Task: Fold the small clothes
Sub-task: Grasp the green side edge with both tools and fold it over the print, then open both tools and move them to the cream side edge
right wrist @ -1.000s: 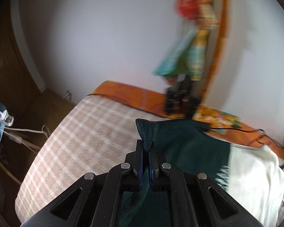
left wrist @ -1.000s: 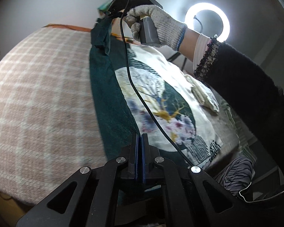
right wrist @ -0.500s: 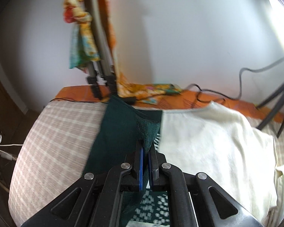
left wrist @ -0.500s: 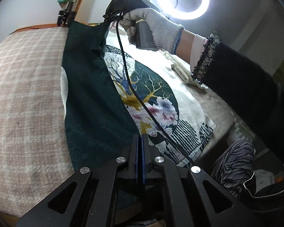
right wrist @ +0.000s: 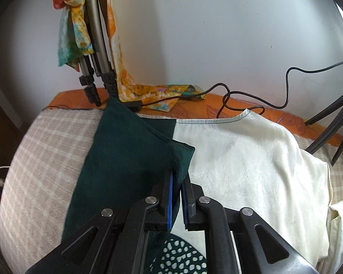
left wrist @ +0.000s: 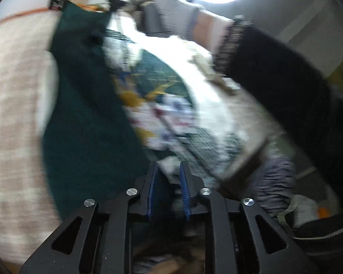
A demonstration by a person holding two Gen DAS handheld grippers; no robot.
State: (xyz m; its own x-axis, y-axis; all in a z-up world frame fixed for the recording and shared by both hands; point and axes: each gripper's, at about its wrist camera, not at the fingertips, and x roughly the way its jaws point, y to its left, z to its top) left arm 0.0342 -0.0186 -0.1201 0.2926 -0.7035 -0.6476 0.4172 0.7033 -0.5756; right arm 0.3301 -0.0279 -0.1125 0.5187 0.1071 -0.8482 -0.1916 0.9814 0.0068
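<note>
A: Where's the shirt?
B: Flat on the checked bed, cream body toward the far edge, its green side folded over onto the print.
A: The right claw?
B: Its jaws have just been opening; a narrow gap, with the green cloth's corner hanging loose between the pads.
A: And the left claw?
B: Also just opening, parted at the shirt's near hem. Too blurred to say if cloth lies between.
</note>
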